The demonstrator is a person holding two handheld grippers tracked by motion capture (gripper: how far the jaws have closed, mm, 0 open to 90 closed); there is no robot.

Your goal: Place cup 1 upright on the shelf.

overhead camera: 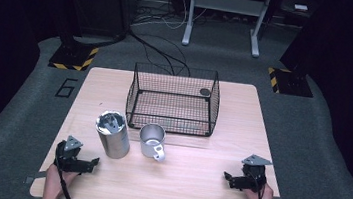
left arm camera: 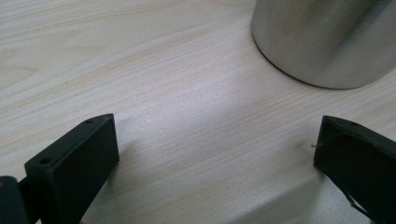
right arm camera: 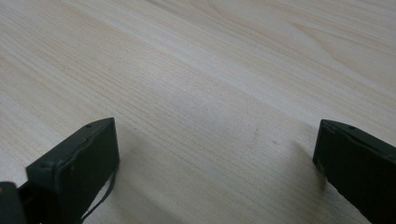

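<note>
The left gripper hangs low over the pale, wood-grained desk, its two black jaws set wide apart with bare desk between them. Ahead at upper right stands the rounded base of a brushed-steel cylindrical canister, apart from both jaws.

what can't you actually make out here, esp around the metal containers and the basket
- Tall steel canister: the high view is too blurry to tell what lies inside its mouth; the left gripper view cuts it off at the top edge.
- Metal mug: its inside is too small to read in the high view.
- Dark round thing at the wire basket: the mesh blurs whether it lies inside or behind.
- Left tongs and right tongs: wide open, tips cropped.
</note>
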